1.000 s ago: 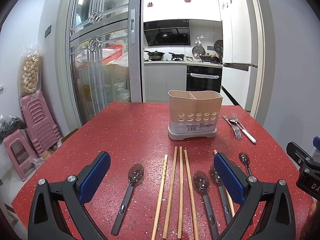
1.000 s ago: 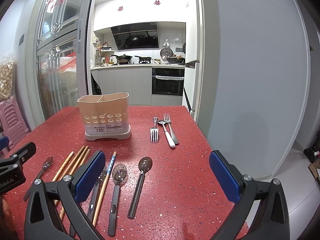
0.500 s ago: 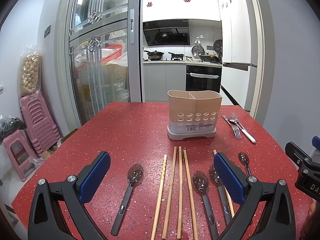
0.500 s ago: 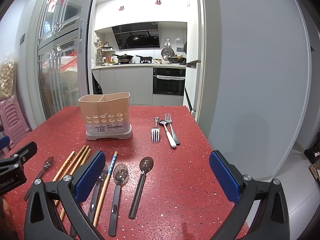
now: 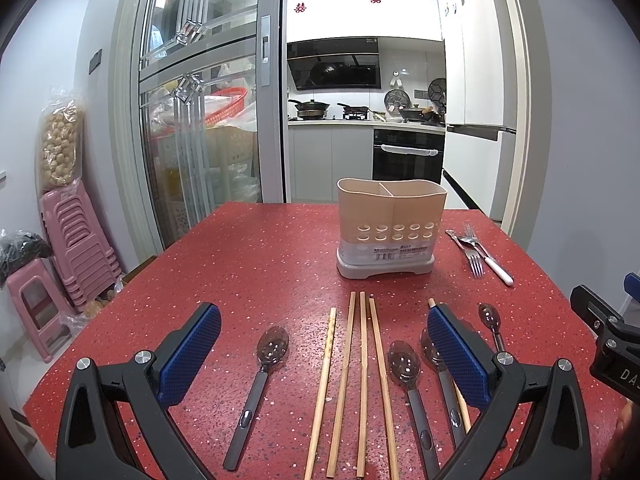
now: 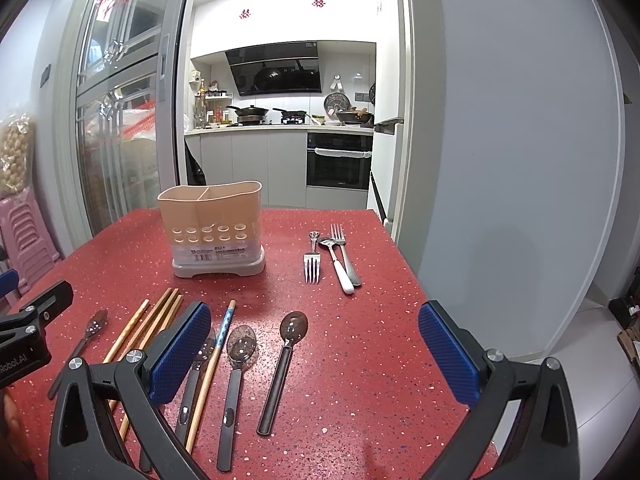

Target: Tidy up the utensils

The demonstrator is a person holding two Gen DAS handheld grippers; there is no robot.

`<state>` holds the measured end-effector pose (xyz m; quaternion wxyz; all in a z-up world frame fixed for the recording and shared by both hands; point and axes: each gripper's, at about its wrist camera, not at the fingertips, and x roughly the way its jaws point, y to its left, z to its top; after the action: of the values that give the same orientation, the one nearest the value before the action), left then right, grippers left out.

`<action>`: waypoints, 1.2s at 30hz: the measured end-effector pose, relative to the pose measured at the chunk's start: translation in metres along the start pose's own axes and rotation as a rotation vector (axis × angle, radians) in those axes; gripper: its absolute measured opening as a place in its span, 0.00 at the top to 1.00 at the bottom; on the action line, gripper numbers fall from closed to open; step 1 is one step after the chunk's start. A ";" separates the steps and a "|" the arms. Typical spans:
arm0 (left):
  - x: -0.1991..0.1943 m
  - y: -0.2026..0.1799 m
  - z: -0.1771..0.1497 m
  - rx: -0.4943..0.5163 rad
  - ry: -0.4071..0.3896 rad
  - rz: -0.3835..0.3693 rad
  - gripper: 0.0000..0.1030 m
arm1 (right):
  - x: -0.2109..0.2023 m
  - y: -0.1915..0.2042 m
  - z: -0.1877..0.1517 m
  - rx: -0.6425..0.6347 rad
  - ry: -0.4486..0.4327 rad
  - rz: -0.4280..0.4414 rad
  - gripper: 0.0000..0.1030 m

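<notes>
A beige two-compartment utensil holder (image 5: pixel 390 228) (image 6: pixel 216 230) stands upright on the red speckled table (image 5: pixel 248 264) (image 6: pixel 360 340). In front of it lie several wooden chopsticks (image 5: pixel 360 376) (image 6: pixel 148 328) and several grey-handled spoons (image 5: pixel 260 380) (image 6: pixel 284 364). Two forks and a white-handled spoon (image 5: pixel 478 256) (image 6: pixel 334 256) lie to the holder's right. My left gripper (image 5: pixel 324 356) hovers open above the chopsticks, holding nothing. My right gripper (image 6: pixel 314 350) hovers open above the rightmost spoons, also empty.
Pink plastic stools (image 5: pixel 68 248) are stacked on the floor left of the table, under a hanging bag. A glass sliding door (image 5: pixel 200 120) and a kitchen doorway lie behind the table. The table's right edge (image 6: pixel 424 288) drops to a grey floor by the wall.
Both grippers have drifted very slightly; the utensils and holder have not moved, and both grippers stay open.
</notes>
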<state>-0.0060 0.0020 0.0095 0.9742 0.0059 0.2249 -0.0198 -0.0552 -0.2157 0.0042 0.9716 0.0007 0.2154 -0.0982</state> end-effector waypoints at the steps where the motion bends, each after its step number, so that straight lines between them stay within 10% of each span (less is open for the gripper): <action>1: 0.001 0.001 0.000 -0.001 0.002 0.000 0.00 | 0.000 0.000 0.000 -0.001 0.001 0.000 0.00; 9: 0.023 0.007 0.000 0.038 0.106 -0.001 0.00 | 0.019 -0.008 0.004 0.008 0.078 0.041 0.00; 19: 0.094 0.040 0.001 0.022 0.374 -0.037 0.00 | 0.099 -0.023 0.014 0.047 0.435 0.149 0.01; 36: 0.165 0.042 -0.013 0.003 0.627 -0.095 0.00 | 0.189 0.000 -0.007 -0.015 0.841 0.164 0.28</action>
<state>0.1381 0.0382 -0.0740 0.8554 0.0027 0.5142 -0.0629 0.1094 -0.2509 -0.0816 0.8038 0.0507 0.5926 -0.0102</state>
